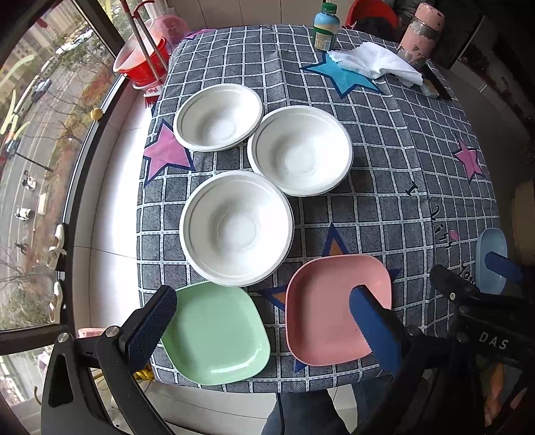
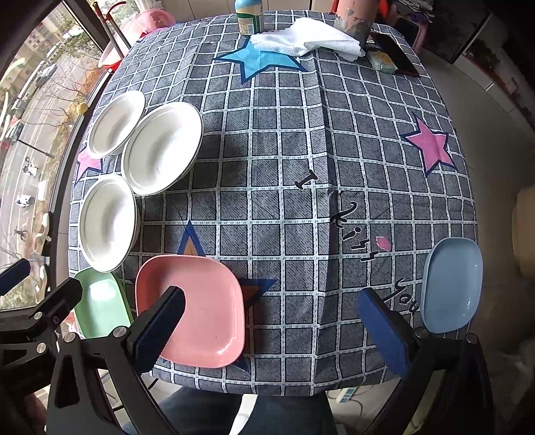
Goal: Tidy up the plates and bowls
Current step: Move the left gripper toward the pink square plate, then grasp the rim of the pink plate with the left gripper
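Three white bowls [image 1: 236,227] [image 1: 300,149] [image 1: 218,116] sit in a cluster on the table's left side. A green plate [image 1: 217,334] and a pink plate [image 1: 334,308] lie at the front edge. A blue plate [image 2: 451,284] lies at the front right. My left gripper [image 1: 264,331] is open and empty, held above the green and pink plates. My right gripper [image 2: 271,331] is open and empty, above the front edge between the pink plate [image 2: 190,308] and the blue plate. The bowls [image 2: 107,222] also show in the right wrist view.
The table wears a grey checked cloth with stars [image 2: 301,150]. At the back stand a green-capped bottle [image 1: 326,26], a white towel [image 1: 378,63], a pink flask [image 1: 421,33] and a dark phone [image 2: 394,55]. A red bucket [image 1: 143,63] sits by the window at left.
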The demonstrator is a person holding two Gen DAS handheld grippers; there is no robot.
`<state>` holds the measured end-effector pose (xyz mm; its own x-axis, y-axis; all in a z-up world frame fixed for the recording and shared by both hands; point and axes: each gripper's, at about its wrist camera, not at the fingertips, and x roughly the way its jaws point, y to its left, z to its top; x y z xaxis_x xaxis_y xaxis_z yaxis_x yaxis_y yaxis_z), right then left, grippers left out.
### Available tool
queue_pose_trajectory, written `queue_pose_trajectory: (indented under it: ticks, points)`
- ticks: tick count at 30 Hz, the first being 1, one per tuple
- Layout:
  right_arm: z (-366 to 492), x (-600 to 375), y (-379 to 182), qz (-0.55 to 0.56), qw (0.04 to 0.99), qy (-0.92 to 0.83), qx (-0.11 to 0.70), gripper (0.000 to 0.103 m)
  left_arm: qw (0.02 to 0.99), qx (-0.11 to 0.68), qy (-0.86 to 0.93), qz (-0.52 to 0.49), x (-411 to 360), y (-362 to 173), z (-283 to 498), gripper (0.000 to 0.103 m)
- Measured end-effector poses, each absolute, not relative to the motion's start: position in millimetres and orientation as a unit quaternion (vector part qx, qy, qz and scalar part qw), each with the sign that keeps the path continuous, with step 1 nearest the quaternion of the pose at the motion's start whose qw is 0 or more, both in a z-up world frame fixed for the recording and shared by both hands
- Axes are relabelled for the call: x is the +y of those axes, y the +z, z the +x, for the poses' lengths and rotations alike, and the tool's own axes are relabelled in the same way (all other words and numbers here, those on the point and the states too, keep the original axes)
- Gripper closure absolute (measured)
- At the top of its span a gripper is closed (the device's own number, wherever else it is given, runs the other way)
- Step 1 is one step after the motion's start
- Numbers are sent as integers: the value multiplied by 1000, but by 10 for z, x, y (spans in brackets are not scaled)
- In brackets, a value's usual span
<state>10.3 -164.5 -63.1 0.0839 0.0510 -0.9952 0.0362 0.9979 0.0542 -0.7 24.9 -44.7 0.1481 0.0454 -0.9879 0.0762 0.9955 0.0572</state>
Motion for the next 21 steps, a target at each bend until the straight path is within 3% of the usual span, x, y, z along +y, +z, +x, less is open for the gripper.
queue_pose_trajectory:
  ticks: [21]
  points:
    - [5, -1664, -1028, 17, 710, 1, 704, 0, 725, 686, -19, 61, 129, -999, -80, 0]
